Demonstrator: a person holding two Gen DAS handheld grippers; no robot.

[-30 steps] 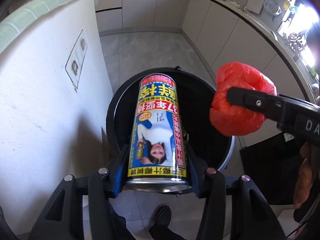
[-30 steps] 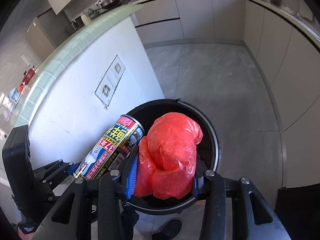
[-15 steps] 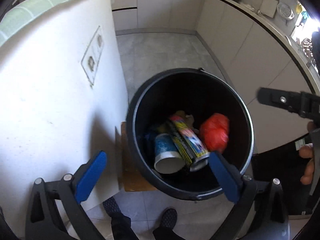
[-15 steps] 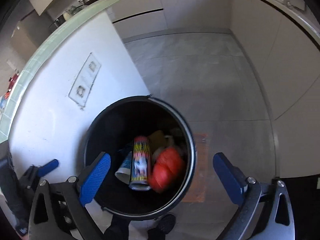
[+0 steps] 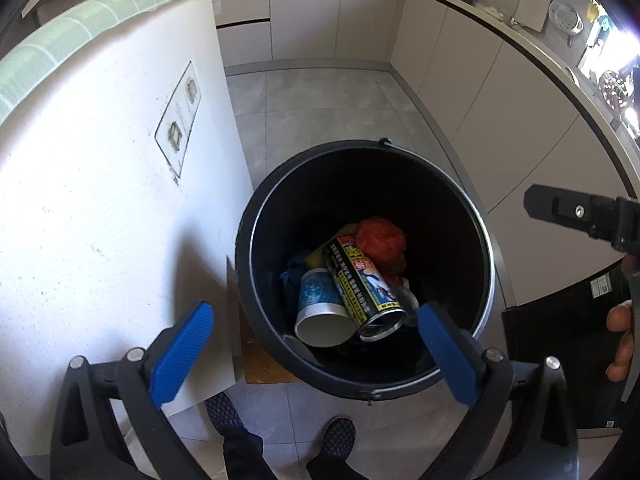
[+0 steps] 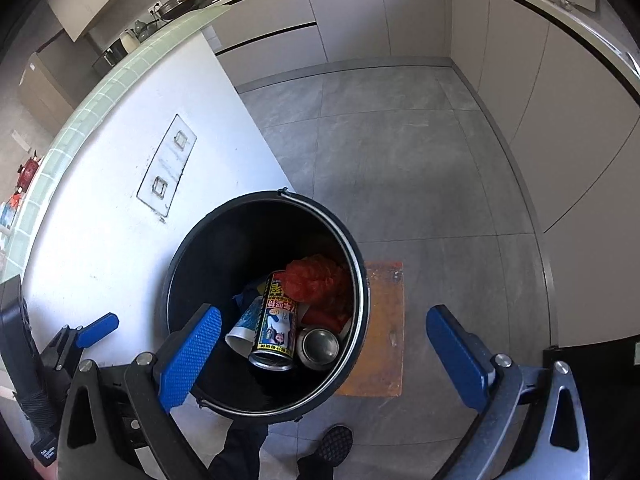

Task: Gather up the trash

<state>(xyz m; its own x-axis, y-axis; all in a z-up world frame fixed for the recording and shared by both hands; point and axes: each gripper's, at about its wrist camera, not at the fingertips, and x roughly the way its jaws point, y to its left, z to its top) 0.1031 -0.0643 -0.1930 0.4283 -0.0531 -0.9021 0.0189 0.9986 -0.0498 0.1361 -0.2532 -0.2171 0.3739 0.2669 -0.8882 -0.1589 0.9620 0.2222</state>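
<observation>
Black bin (image 5: 490, 280) stands on grey tiled floor (image 6: 400, 160) against the white counter side (image 5: 100, 200). Tall printed can (image 5: 362, 284) lies inside on the other rubbish, tilted; in the left wrist view its long axis runs from 11 o'clock to 5 o'clock, open silver end toward 5 o'clock and the camera. In the right wrist view the same can (image 6: 277, 320) runs nearly 12 to 6 o'clock, silver end at 6 o'clock. Red plastic bag (image 5: 382, 242) sits crumpled at the can's far end, at its 1 o'clock, touching it. A white and blue paper cup (image 5: 322, 306) lies just beside the can at its 9 o'clock, mouth toward the camera.

Left gripper (image 5: 316, 352): jaws spread wide, nothing between them; can lies below and ahead at 12 o'clock, well apart. Right gripper (image 6: 324, 356): jaws likewise released and empty; can and bag lie in the bin at its 11 o'clock. An orange mat (image 6: 380, 320) shows under the bin's right side
</observation>
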